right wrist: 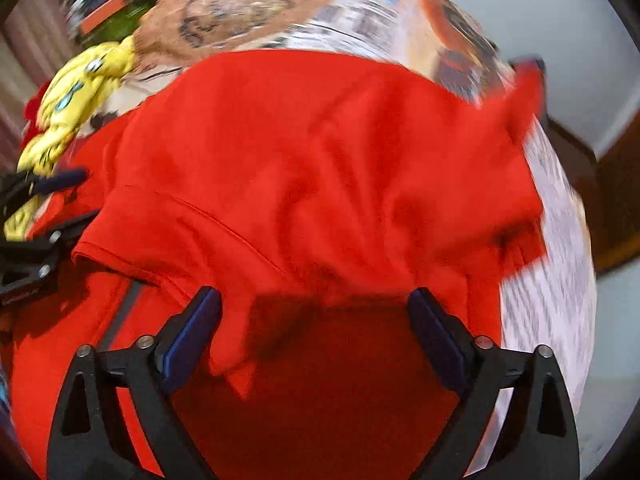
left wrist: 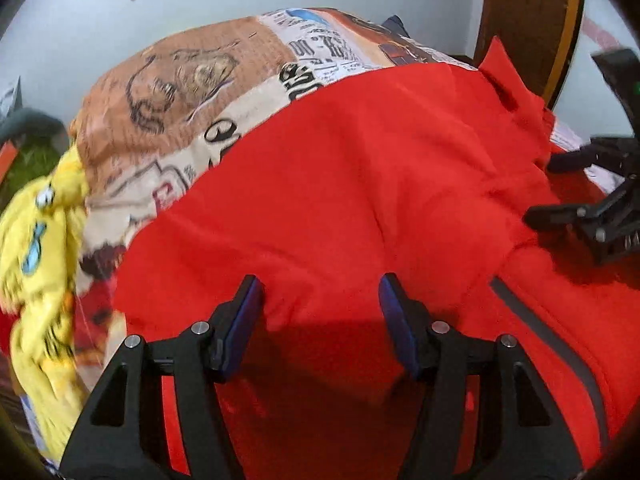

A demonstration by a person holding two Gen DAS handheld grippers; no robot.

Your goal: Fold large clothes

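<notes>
- Nearest the left wrist camera, the left gripper (left wrist: pixel 320 296), black-armed with blue pads, hangs with its jaws spread over the big bright-red fabric garment (left wrist: pixel 340 184); red cloth lies under the gap, and the pads pinch nothing.
- Left of that gripper, a yellow cartoon-printed cloth (left wrist: pixel 40 248) is bunched at the bed's edge, touching the red garment's left border; it is blurred.
- Beyond it, the bed cover printed with newspaper text and a brown sketched face (left wrist: pixel 168 92) shows wherever the red garment does not reach.
- Red garment covers most of the bed, wrinkled, with a dark grey strip (left wrist: pixel 556 344) running along its right part in the left wrist view.
- Farther right in that view, a red flap (left wrist: pixel 508 80) lies at the bed's far corner, before a brown wooden panel (left wrist: pixel 524 12).
- At the right edge, the right gripper (left wrist: pixel 560 188) hangs low above the red garment.
- From the right wrist camera, the right gripper (right wrist: pixel 316 312) has its jaws spread wide, red cloth under them, nothing clamped.
- At the left edge of that view the left gripper (right wrist: pixel 60 204) sits by a hemmed fold of the garment (right wrist: pixel 320 168), beside the yellow cloth (right wrist: pixel 76 96).
- Printed bed cover (right wrist: pixel 552 240) shows on the right, blurred.
</notes>
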